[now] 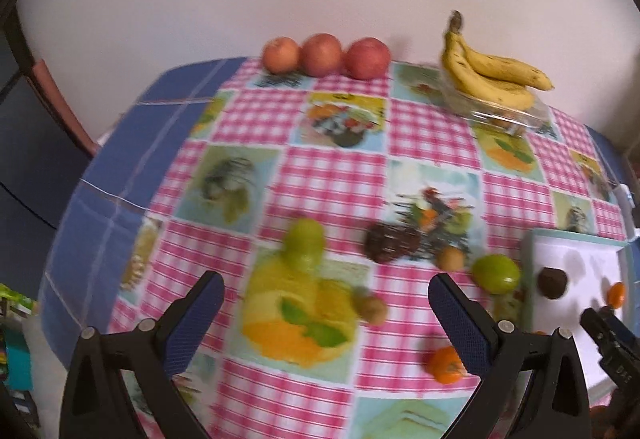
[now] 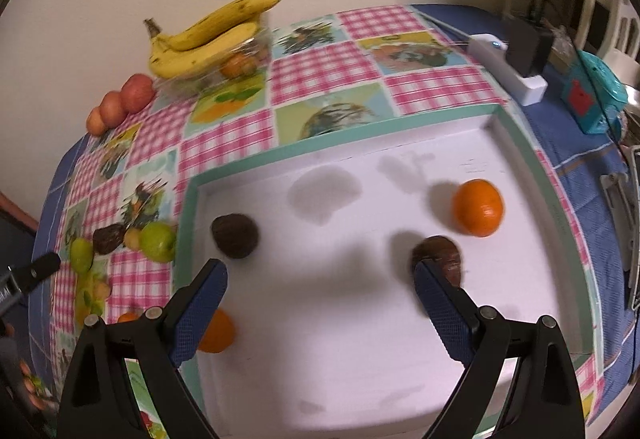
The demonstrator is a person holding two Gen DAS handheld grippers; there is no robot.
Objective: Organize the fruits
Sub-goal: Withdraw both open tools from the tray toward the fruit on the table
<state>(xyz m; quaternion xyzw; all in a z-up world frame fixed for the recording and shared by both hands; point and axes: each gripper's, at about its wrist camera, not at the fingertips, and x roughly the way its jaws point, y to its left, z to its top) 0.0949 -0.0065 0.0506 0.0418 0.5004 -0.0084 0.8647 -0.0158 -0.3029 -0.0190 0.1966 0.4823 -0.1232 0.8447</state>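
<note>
My left gripper is open and empty above the checked tablecloth. Ahead of it lie a green pear, a kiwi, a dark brown fruit, a green apple and an orange. My right gripper is open and empty over the white tray. The tray holds two dark brown fruits, an orange and a second orange by my left fingertip.
Three red apples line the far table edge by the wall. Bananas rest on a clear container. In the right wrist view a white and black device and a teal object stand right of the tray.
</note>
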